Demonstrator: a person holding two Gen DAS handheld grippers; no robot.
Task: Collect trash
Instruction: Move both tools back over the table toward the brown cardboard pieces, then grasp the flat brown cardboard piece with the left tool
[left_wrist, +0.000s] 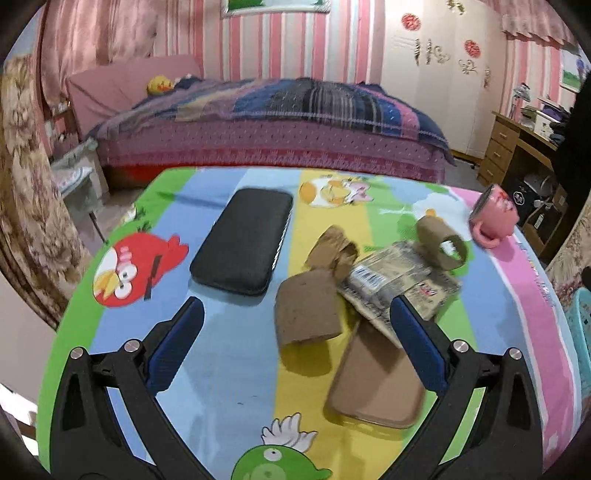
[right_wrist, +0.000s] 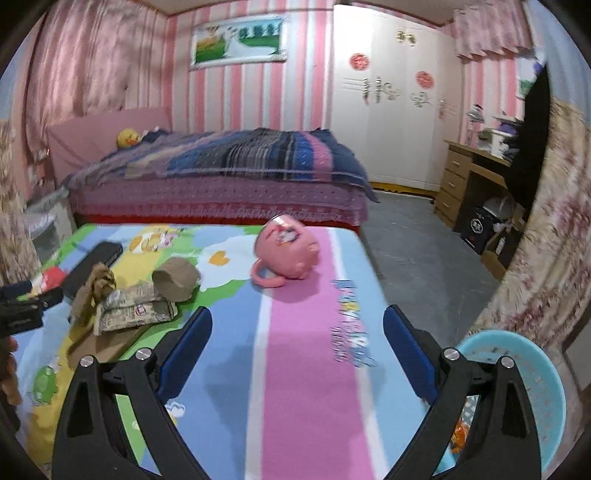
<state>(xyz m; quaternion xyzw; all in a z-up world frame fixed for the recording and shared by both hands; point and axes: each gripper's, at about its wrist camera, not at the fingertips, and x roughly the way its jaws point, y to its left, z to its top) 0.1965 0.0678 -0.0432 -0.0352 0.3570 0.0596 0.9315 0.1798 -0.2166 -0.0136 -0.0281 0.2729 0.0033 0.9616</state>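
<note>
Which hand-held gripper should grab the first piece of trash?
Left. The left hand-held gripper is open directly over the cardboard tube. The right hand-held gripper faces bare tablecloth, nearer the blue basket.

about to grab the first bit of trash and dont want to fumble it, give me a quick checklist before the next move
1. Left gripper open: ok, fingers spread wide, nothing between them.
2. Target in line: ok, the cardboard tube lies on the table just ahead of the left fingers.
3. Target free to lift: cannot tell, the tube touches or overlaps the printed wrapper and the flat brown card.
4. Non-trash clear of the approach: ok, the black case lies to the left of the tube and the pink mug is at the far right edge.
5. Right gripper free: ok, open and empty.
6. Bin ready: ok, the blue basket sits beside the table.
</note>
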